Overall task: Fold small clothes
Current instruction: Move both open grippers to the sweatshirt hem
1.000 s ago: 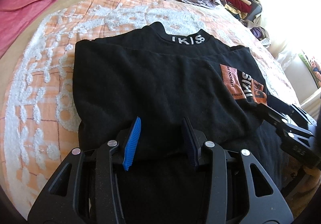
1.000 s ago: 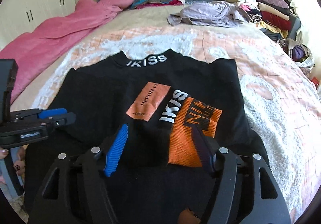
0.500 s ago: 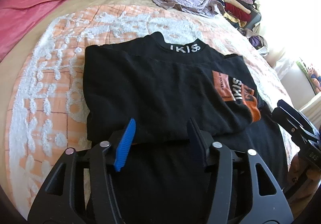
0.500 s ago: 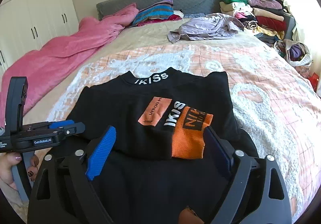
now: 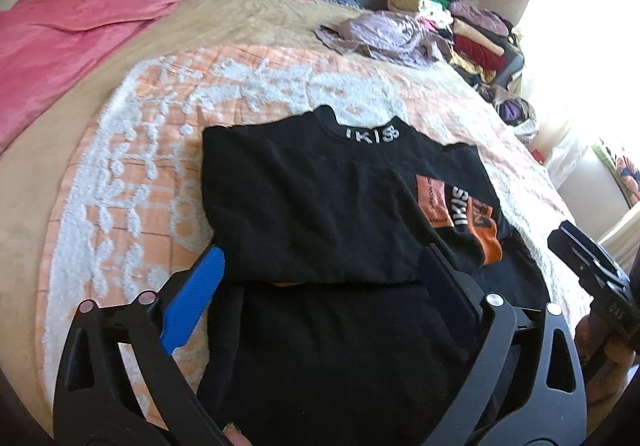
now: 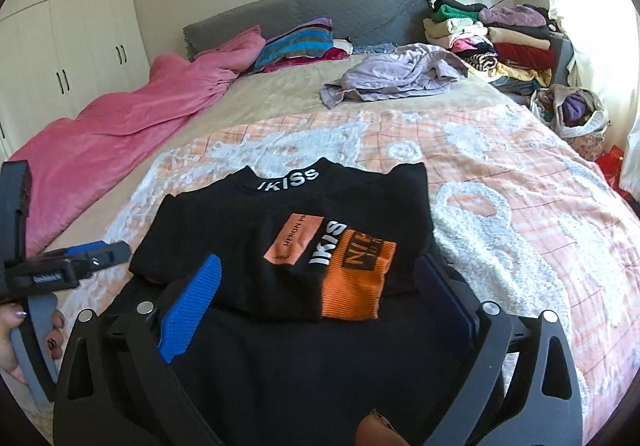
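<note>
Pink crumpled duvet (image 6: 120,118) along the bed's left edge, well apart from the work.

Left claw (image 5: 324,286): spread wide, blue-padded finger on one side, dark one on the other, pinching nothing. It hangs over the near half of the black knit sweater with the white "IKISS" collar lettering (image 5: 320,214).

Sweater lies flat on the peach-and-white tufted bedspread (image 5: 132,166), collar toward the headboard, hem toward both claws. Long axis runs straight away from the claws, collar to hem. Sleeves look already folded in: the orange ribbed cuff with black lettering (image 6: 352,278) lies across the chest, right of centre.

Right claw (image 6: 316,294): also spread wide, holding nothing, above the lower body of the sweater just below the orange cuff.

Judgement: side folds done; the hem-to-collar fold remains. The hem is below both claws, toward the person, out of view. Each claw is near its own hem corner, neither clearly nearer; both would need to draw back and down to pinch it.

Lilac crumpled garment (image 6: 400,78) and the stacked pile of mixed folded clothes (image 6: 496,42) sit far right, near the headboard.
</note>
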